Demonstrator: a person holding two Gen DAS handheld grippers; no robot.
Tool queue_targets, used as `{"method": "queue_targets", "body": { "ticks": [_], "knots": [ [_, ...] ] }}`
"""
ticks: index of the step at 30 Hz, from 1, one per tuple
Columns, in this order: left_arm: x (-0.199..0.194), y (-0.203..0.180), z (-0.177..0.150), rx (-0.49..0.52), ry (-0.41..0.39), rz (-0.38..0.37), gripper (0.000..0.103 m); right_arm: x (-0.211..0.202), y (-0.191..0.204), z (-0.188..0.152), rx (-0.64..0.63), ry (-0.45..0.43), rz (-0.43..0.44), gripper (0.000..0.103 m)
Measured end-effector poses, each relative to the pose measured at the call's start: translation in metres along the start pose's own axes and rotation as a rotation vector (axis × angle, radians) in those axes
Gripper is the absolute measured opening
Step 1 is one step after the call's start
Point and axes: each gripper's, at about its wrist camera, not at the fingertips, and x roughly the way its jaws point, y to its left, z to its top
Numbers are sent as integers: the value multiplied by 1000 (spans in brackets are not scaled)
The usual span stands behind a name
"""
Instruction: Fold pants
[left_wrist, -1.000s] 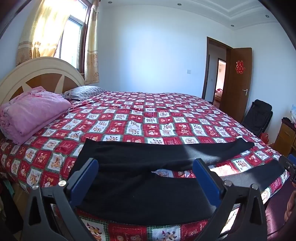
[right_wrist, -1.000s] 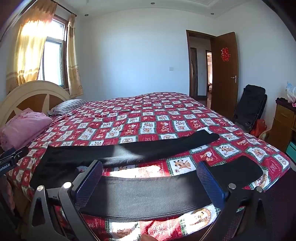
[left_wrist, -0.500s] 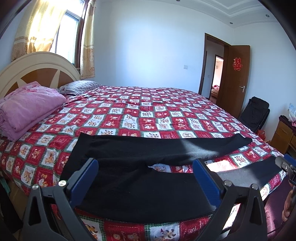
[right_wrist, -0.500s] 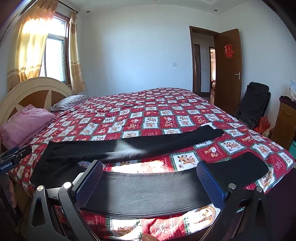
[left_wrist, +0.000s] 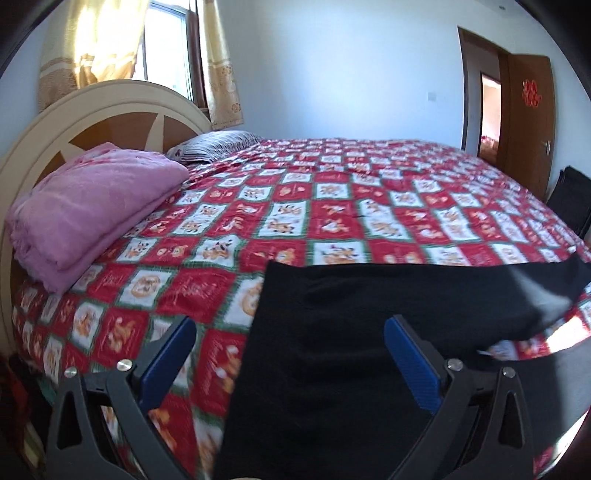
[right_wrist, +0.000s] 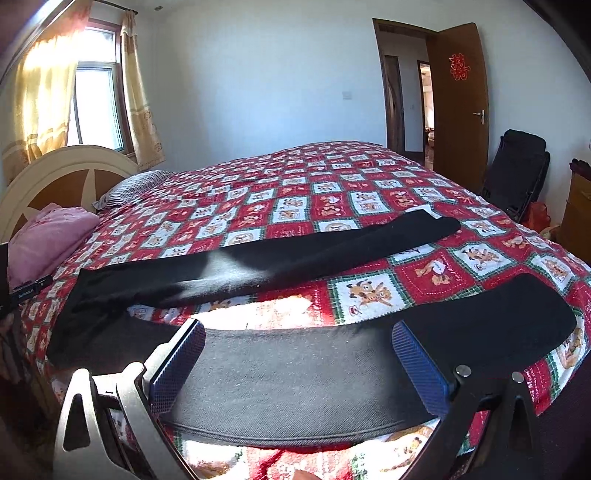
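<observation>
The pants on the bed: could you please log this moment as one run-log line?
stage: pre-grasp | black pants flat on bedspread, legs apart | left gripper open at waist end | right gripper open over near leg

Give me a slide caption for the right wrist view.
Open right claw hovers over the near leg of black pants spread on a red patterned bedspread.

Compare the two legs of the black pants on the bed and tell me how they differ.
The far leg lies deeper on the bedspread, angled away toward the door side; the near leg runs along the bed's front edge, right before the right claw. Sunlight crosses the far leg in a narrow band, but washes the near leg grey along much of its length. Both lie flat, unfolded, joined at the waist end.
</observation>
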Motion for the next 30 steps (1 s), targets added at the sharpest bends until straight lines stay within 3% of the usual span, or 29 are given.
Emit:
{"method": "queue_targets", "body": {
  "ticks": [4,8,13,15,16,17,18,21,25,30],
  "knots": [
    [48,5,23,41,60,-23,103,26,-14,21,-9,26,-28,101],
    [92,1,34,99,107,-34,97,51,-22,41,-46,44,-65,85],
    [133,14,36,61,192,-100,96,74,-32,54,-64,71,-96,79],
    [142,22,34,47,213,-105,86,82,-35,56,-67,84,-109,78],
    [147,25,32,35,231,-119,76,87,-37,56,-63,95,-108,76],
    [150,29,32,17,245,-142,70,92,-40,55,-58,109,-105,68],
    [153,33,31,-6,252,-167,69,97,-41,55,-53,125,-100,59],
    [160,40,29,-57,261,-214,69,110,-46,54,-25,164,-75,52],
    [167,34,25,-42,276,-214,78,118,-52,61,-19,175,-83,50],
    [170,35,27,-33,302,-231,80,122,-90,90,61,157,-122,49]
  ]
}}
